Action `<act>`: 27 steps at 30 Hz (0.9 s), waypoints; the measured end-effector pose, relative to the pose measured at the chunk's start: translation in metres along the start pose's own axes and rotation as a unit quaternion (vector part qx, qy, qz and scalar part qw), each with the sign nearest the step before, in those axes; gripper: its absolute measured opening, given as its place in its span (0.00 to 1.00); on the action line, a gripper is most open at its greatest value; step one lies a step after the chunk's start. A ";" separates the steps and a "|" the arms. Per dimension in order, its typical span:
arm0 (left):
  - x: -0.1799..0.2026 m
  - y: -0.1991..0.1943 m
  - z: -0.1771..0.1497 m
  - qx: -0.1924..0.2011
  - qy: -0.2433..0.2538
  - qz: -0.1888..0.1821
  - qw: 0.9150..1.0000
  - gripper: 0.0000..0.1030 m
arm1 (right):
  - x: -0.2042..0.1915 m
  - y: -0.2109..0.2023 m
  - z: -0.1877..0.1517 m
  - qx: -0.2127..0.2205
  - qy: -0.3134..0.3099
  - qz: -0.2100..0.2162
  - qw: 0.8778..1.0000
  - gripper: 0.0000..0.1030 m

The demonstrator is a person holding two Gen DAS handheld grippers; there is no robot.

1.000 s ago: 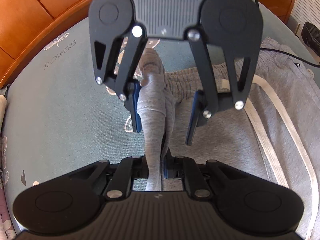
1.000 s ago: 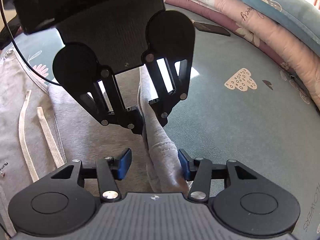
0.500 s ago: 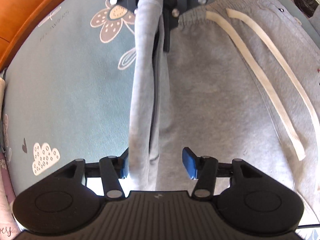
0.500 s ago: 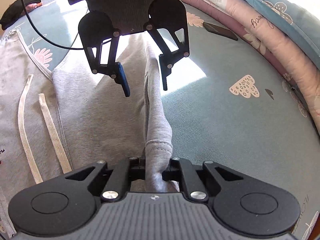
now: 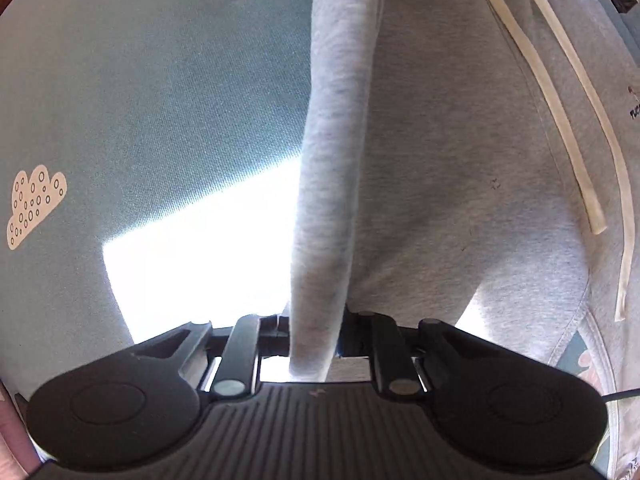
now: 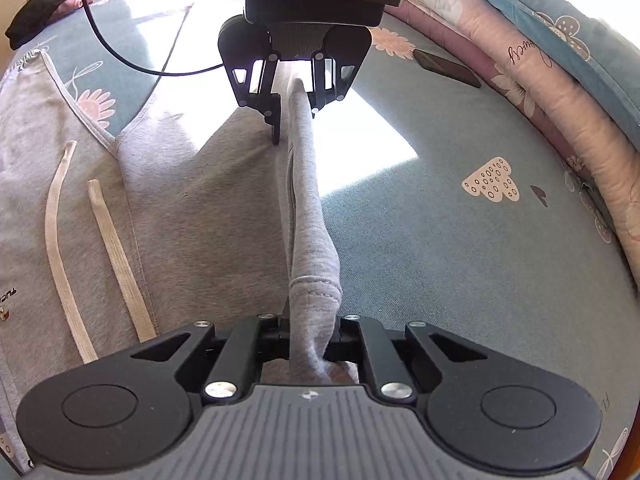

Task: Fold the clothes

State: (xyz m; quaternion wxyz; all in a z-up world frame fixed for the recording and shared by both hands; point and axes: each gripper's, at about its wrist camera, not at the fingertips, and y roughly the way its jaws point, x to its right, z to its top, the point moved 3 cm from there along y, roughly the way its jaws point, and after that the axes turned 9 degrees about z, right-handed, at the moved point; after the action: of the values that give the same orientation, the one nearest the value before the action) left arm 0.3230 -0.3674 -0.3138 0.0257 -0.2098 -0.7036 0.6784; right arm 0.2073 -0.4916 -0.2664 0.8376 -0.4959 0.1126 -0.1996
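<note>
Lying flat on my teal bedsheet (image 6: pixel 460 248) is the grey hoodie (image 6: pixel 208 216), its two cream drawstrings (image 6: pixel 60 240) off to one side and a black cable (image 6: pixel 120 56) trailing across the far end. Pink and blue bedding (image 6: pixel 560 92) is piled along the edge, with a dark phone (image 6: pixel 446 68) just beside it. Nothing blocks either tool. My right gripper (image 6: pixel 310 344) is pinching the cuff end of the sleeve (image 6: pixel 306 184); my left gripper (image 5: pixel 314 336) clamps the other end, so the sleeve is stretched taut between them, raised above the hoodie's body, both grippers facing each other.
</note>
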 end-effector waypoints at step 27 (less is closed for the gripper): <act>0.138 -0.125 -0.013 0.034 -0.061 0.122 0.990 0.01 | -0.120 -0.046 0.008 -0.057 -0.085 -0.102 0.989 0.11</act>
State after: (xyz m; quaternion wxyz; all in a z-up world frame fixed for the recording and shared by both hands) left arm 0.1689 -0.3083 -0.2261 -0.0929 -0.2512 -0.6496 0.7115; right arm 0.0923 -0.4516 -0.2233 0.7898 -0.5670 0.0009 -0.2340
